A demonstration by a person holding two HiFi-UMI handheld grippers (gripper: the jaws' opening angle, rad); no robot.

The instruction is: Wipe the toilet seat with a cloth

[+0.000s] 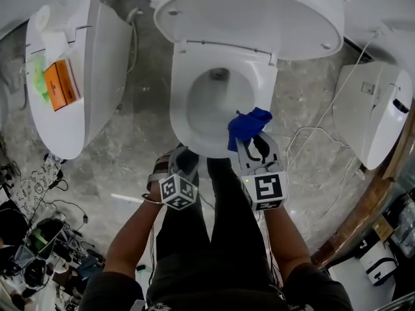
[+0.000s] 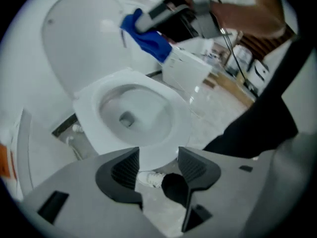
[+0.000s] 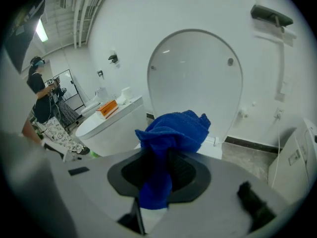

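A white toilet stands below me with its lid (image 1: 246, 11) raised and its seat (image 1: 183, 112) down. My right gripper (image 1: 250, 138) is shut on a bunched blue cloth (image 1: 246, 125), which hangs over the seat's front right rim. In the right gripper view the cloth (image 3: 171, 133) bulges out from between the jaws, with the lid (image 3: 198, 83) behind it. My left gripper (image 1: 183, 159) hovers just in front of the bowl's near edge. Its jaws stand open with nothing between them (image 2: 158, 157), and past them I see the seat (image 2: 91, 128) and the cloth (image 2: 148, 38).
A second toilet (image 1: 71, 76) at the left carries an orange box (image 1: 59, 84). A third toilet unit (image 1: 373, 109) sits at the right, with a white cable (image 1: 311, 135) on the marble floor. The person's dark legs stand before the bowl. Another person (image 3: 39, 93) stands far left.
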